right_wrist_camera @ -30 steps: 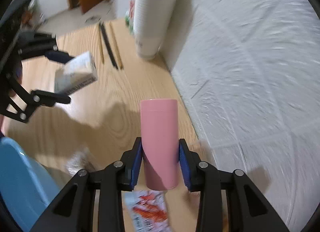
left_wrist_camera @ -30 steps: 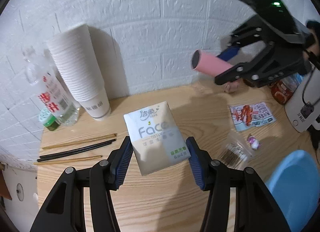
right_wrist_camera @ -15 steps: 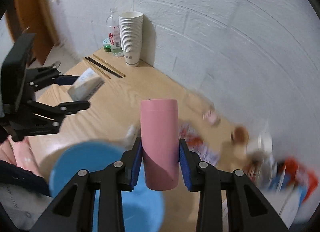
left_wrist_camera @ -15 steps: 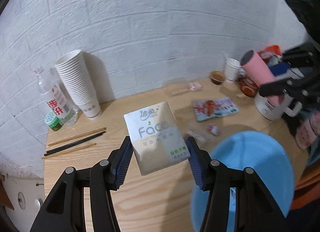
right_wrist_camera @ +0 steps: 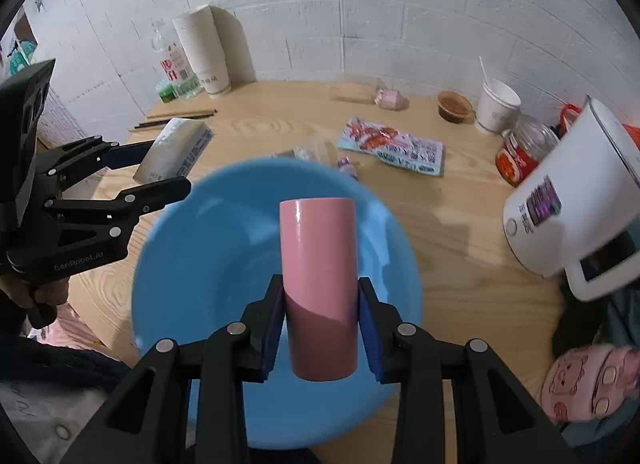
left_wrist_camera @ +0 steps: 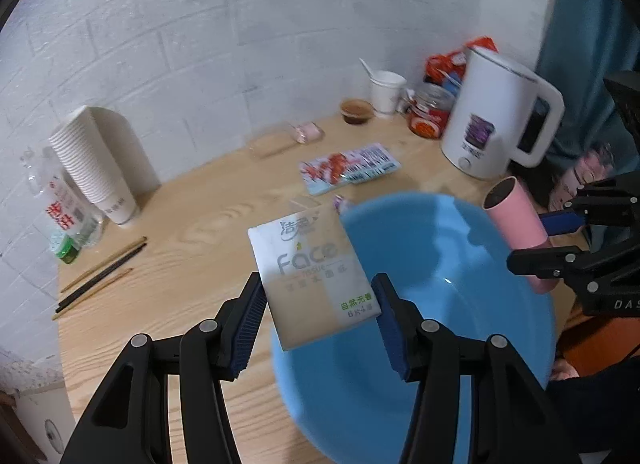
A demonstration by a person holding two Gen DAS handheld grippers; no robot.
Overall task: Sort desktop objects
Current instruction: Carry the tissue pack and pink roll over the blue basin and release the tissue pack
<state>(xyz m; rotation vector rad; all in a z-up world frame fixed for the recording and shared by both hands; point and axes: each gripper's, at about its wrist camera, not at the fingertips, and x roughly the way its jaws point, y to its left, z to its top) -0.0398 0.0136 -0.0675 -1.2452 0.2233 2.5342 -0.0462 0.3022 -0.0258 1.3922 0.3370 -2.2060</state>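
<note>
Left gripper (left_wrist_camera: 316,304): jaws part open, both blue pads clamped on one tissue pack (left_wrist_camera: 314,278), held tilted over the near-left rim of the blue basin (left_wrist_camera: 448,232). Right gripper (right_wrist_camera: 320,306): jaws closed tight on one pink cup (right_wrist_camera: 318,264), held above the basin's middle.

Count on the wooden table (right_wrist_camera: 448,224): one basin, one white kettle (left_wrist_camera: 494,116), one stack of paper cups (left_wrist_camera: 94,164), one loose paper cup (left_wrist_camera: 386,92) with something sticking out of it, one clear bottle (left_wrist_camera: 60,204), three chopsticks (left_wrist_camera: 100,274) (two light, one dark), one flat snack packet (left_wrist_camera: 348,166), one red-label jar (left_wrist_camera: 430,116), one small brown tub (left_wrist_camera: 356,110), one pink wrapped item (left_wrist_camera: 306,132).

Hard to read: small candy (right_wrist_camera: 346,164) and a clear wrapper by the far basin rim are blurred; jar partly behind the kettle; red bag behind it mostly hidden.

Text: pack reads "Face", plus Chinese characters. Left gripper body reads "GenRobot.AI". Bottle label has red characters, illegible.
</note>
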